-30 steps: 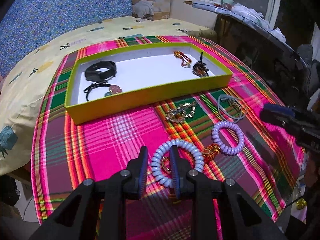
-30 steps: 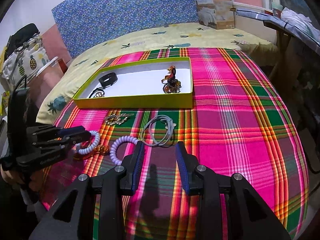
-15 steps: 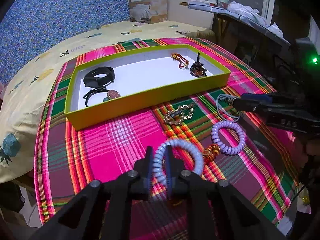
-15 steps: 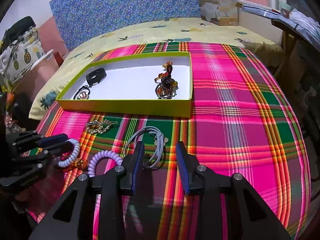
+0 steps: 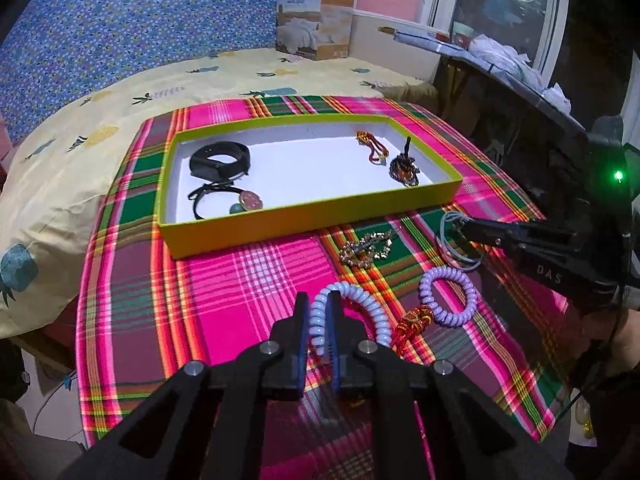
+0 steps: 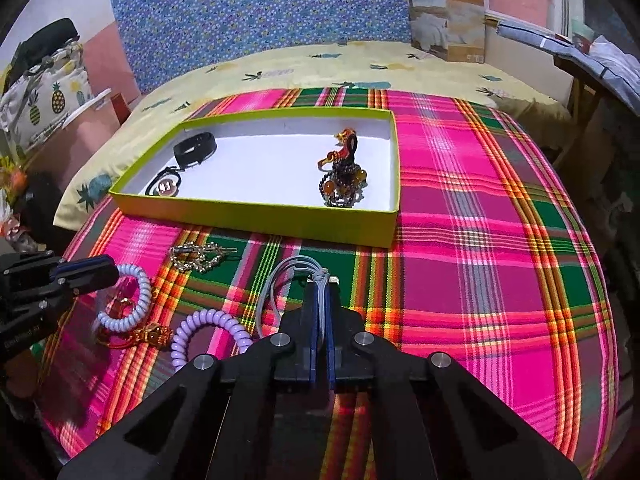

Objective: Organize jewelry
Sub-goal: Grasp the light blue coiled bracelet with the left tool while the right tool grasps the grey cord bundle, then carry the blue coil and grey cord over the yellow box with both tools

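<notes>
My left gripper [image 5: 318, 304] is shut on a pale blue coil hair tie [image 5: 360, 300], which also shows in the right wrist view [image 6: 136, 292]. My right gripper [image 6: 320, 288] is shut on a grey elastic hair band [image 6: 276, 280], seen at the right in the left wrist view [image 5: 452, 240]. A lilac coil hair tie [image 5: 448, 296], a gold chain piece [image 5: 366, 248] and a red-gold charm [image 5: 414, 322] lie on the plaid cloth. The yellow-green tray [image 5: 304, 220] holds a black band [image 5: 220, 162], a black cord with pendant [image 5: 248, 200], a red cord [image 5: 372, 148] and a beaded bracelet [image 5: 404, 168].
The plaid cloth [image 6: 480, 240] covers a small table beside a bed with a yellow pineapple sheet [image 5: 120, 100]. A cardboard box [image 5: 316, 20] stands at the back. A dark table with clutter [image 5: 520, 80] is at the right.
My left gripper closed on the pale blue coil tie and lifted it a little. My right gripper moved forward to the grey hair band and shut on it.
</notes>
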{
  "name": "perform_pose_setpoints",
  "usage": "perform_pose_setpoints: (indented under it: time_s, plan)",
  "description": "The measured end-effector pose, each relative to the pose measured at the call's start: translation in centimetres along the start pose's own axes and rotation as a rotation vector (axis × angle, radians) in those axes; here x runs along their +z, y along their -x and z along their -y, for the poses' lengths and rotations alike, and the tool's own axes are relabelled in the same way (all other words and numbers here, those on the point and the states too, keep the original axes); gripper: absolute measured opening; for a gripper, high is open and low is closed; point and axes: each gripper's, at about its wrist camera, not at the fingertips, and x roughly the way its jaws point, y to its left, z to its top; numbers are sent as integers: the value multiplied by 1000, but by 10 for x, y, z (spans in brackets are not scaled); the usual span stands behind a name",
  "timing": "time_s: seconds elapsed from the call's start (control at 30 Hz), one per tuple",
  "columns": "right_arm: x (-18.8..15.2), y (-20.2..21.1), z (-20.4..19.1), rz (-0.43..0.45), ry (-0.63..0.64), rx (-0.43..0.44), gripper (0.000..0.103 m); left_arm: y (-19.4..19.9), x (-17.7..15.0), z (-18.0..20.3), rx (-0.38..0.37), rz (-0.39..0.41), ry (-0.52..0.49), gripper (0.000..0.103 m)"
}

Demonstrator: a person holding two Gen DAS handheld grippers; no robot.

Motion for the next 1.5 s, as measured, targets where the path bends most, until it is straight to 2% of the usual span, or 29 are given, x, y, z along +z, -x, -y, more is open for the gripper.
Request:
perform_pose_setpoints:
  time_s: [0.47, 0.9, 1.2, 1.5]
  plan:
    - [0, 34, -9, 72, 0, 13, 2, 26, 5, 2, -9, 62, 15, 9]
    - [18, 44, -19, 114, 29, 26, 2, 36, 32, -5, 5, 113, 35, 9]
    - [42, 38, -18, 138, 39, 33, 2, 26, 61, -13, 1, 132, 50, 9]
    - [68, 12, -15, 130, 43, 41, 2, -1, 95, -20, 15, 123, 57, 9]
